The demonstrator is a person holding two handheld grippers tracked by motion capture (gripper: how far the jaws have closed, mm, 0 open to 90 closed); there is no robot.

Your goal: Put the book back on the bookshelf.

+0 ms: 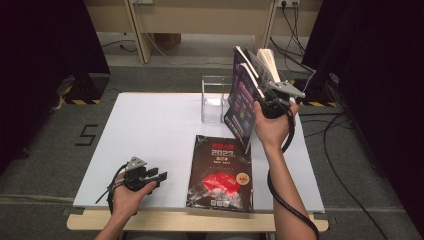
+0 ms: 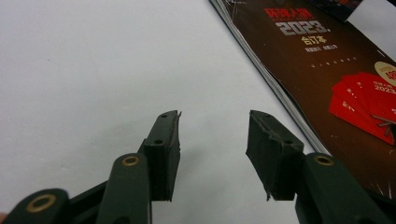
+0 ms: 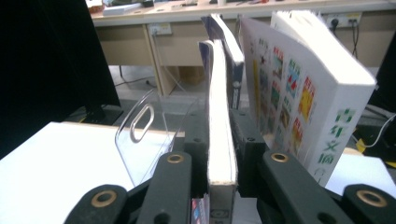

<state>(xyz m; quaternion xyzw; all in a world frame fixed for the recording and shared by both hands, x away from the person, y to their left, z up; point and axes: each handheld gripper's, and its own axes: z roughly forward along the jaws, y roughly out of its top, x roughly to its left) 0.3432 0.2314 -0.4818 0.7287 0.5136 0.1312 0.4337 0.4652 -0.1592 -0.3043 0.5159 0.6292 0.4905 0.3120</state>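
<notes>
My right gripper is raised at the back right of the white table. It is shut on a thick purple-covered book that stands on edge. In the right gripper view the pads press both sides of that book's white page block. A second dark book and a white book with coloured pictures lean beside it. My left gripper rests low at the front left, open, with bare table between its jaws.
A black magazine with red cards on its cover lies flat at the front centre, and its edge lies just right of my left gripper. A clear acrylic stand is left of the books. Desks and cables lie beyond the table.
</notes>
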